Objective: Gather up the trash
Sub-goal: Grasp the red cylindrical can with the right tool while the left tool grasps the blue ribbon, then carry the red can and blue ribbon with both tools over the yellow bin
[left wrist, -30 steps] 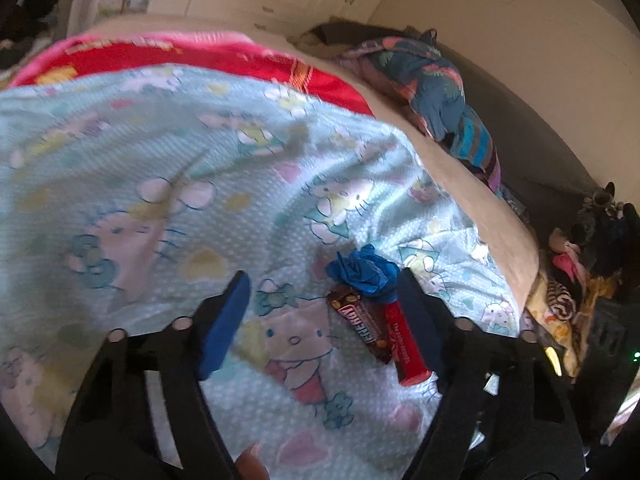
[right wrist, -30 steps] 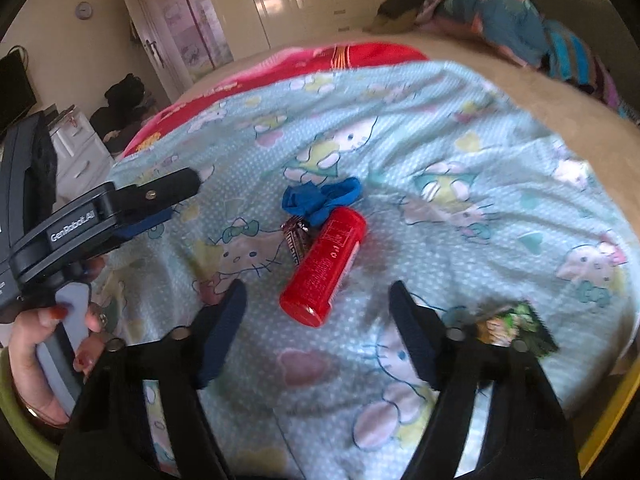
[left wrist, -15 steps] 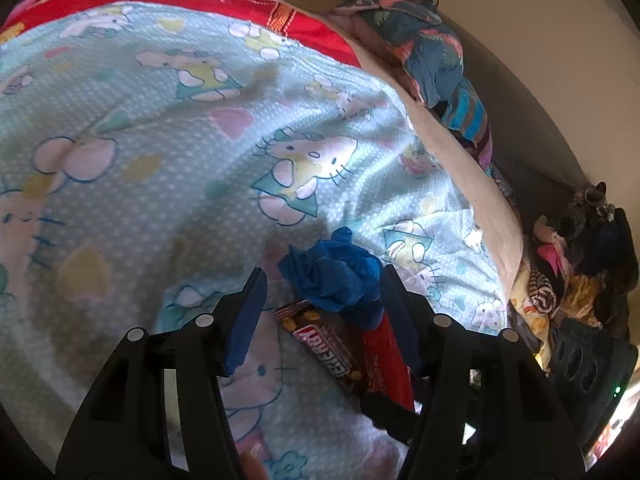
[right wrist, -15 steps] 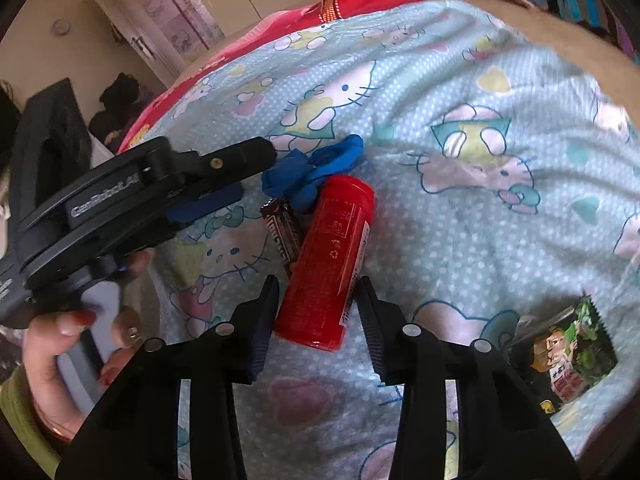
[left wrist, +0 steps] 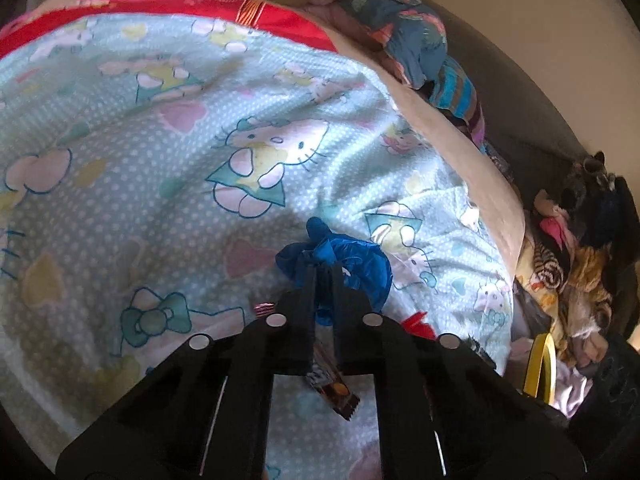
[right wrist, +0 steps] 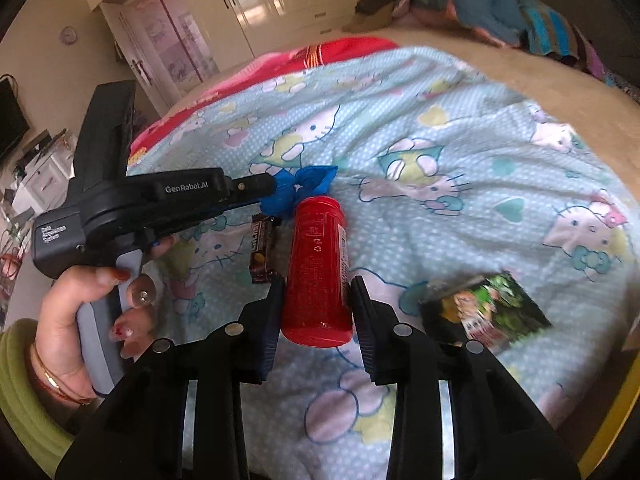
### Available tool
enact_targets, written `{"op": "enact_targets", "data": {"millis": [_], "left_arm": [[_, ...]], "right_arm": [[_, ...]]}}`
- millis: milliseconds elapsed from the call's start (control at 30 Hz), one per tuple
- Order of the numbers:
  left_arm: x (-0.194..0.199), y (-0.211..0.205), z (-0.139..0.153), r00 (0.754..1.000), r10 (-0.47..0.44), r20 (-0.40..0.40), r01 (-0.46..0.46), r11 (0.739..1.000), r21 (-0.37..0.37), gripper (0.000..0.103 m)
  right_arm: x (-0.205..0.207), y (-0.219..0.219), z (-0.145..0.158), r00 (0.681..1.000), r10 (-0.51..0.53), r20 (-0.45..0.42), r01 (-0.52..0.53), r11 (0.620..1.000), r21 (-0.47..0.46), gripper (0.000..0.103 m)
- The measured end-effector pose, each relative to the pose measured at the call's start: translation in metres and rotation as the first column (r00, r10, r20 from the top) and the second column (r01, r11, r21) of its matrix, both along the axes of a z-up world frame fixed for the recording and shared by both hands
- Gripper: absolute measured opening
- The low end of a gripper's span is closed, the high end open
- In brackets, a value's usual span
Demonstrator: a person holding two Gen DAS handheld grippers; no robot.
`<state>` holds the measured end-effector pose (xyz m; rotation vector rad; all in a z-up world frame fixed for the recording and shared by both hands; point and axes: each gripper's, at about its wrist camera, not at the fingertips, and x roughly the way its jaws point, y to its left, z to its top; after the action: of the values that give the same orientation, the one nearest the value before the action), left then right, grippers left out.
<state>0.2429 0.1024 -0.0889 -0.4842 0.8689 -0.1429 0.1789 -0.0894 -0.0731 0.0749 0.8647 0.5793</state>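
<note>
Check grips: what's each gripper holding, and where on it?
Left gripper pinches the crumpled blue glove at its near edge. Right gripper, closing, straddles the red canister near its base.

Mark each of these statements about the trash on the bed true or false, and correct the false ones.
1. The left gripper is shut on the blue glove. True.
2. The red canister stands upright on the bedsheet. False: it lies on its side.
3. The red canister lies between the right gripper's fingers. True; they are closing on it.
4. The chocolate bar wrapper lies to the right of the canister in the right wrist view. False: it lies to its left.
5. The green snack packet is held by a gripper. False: it lies loose on the sheet.
</note>
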Motion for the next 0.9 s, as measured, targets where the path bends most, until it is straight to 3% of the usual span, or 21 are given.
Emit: {"op": "enact_targets", "data": {"millis": [400, 900], "left_arm": [[-0.061, -0.025, 0.044, 0.985, -0.027, 0.168, 0.022, 0.999, 0.033, 0.001], [-0.101, -0.058, 0.080, 0.960, -0.094, 0.262, 0.081, 0.995, 0.059, 0.001]], "right_arm": [[-0.035, -0.034, 0.021, 0.996, -0.043, 0.080, 0.038, 0.997, 0.067, 0.032], [-0.059, -0.087, 0.054, 0.976, -0.145, 0.164, 0.126, 0.984, 0.123, 0.032]]}}
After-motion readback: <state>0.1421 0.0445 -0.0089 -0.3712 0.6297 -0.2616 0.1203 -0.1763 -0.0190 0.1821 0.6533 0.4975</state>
